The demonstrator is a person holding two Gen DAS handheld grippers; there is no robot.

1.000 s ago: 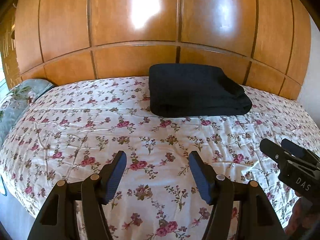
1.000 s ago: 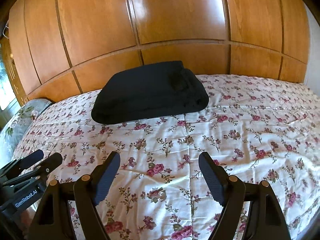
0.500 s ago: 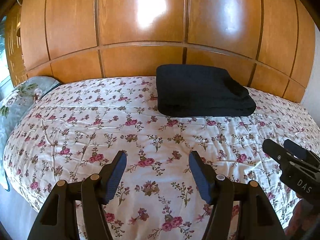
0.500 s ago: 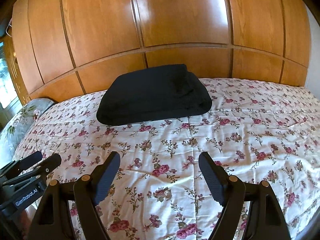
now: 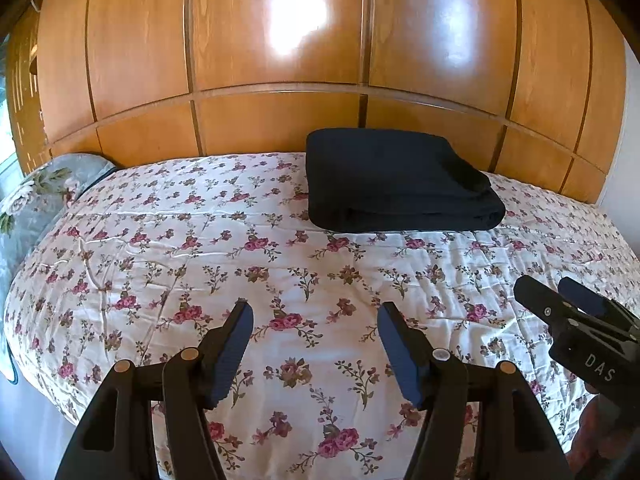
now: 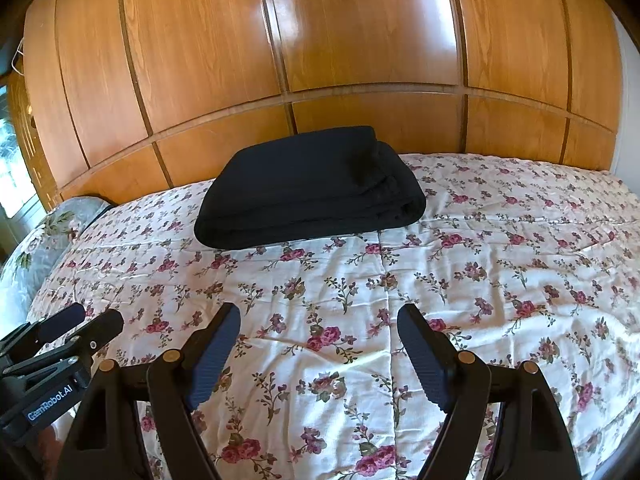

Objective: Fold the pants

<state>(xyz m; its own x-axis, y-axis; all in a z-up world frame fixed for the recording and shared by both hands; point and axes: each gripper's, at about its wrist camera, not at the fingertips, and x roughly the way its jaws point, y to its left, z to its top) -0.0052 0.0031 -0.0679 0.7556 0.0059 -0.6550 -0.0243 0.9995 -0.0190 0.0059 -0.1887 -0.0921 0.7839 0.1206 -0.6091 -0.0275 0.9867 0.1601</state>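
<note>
From the left wrist, the pants point(image 5: 400, 188) sit as a dark navy, soft-looking rectangular bundle, folded in thick layers with a rounded fold at the near edge, lying on the far side of the bed close to the wooden panelling point(image 5: 280, 60). Under them spreads a white quilted bedspread point(image 5: 160, 248) scattered with pink roses, lightly creased, and a grey floral pillow point(image 5: 36, 196) peeks in at the left edge. The panelling is glossy honey-coloured wood, catching bright glare. The left gripper point(image 5: 316, 316) hangs low over the near part of the bed, well apart from the pants, its ribbed blue pads spread wide with nothing between them — and the right gripper point(image 5: 560, 292) pokes in from the right edge. Over to the right wrist: the pants point(image 6: 312, 192) show the same stacked layers, tilted across the frame, the bedspread point(image 6: 500, 264) wrinkled beside them. The right gripper point(image 6: 320, 316) is poised above the quilt, jaws wide apart and empty, while the left gripper point(image 6: 84, 320) shows at the lower left, its fingers parted too.
</note>
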